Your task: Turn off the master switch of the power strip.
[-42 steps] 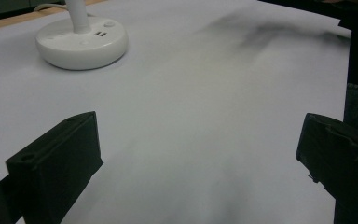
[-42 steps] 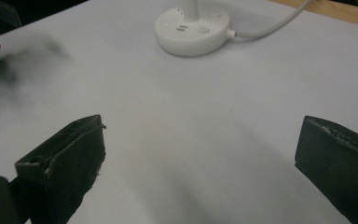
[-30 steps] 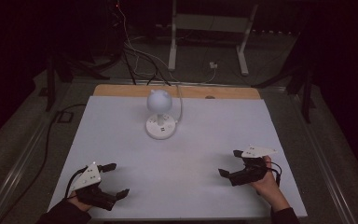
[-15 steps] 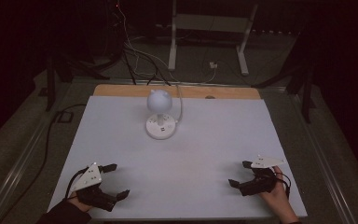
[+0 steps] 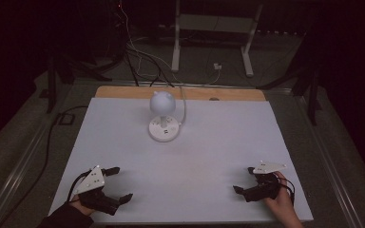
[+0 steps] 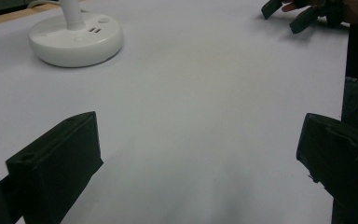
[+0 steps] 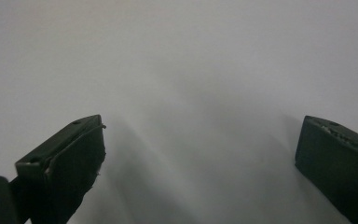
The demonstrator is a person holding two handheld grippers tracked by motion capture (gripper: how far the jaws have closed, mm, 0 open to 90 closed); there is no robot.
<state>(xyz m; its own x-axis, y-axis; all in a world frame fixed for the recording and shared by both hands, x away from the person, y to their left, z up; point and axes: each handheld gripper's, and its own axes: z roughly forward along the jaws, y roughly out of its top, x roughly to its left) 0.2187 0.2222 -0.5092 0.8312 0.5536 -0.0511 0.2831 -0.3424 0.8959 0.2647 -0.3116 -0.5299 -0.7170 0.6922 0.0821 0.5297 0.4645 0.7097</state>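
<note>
1. a matte white table [image 5: 195,156] fills the centre of the high view, with a wood strip along its far edge.
2. a smooth white lamp [image 5: 163,118], ball-shaped head on a round flat base, stands upper centre.
3. left gripper [image 5: 116,184], lower left: blocky black jaws spread, empty.
4. right gripper [image 5: 245,180], lower right: jaws spread, empty.
</note>
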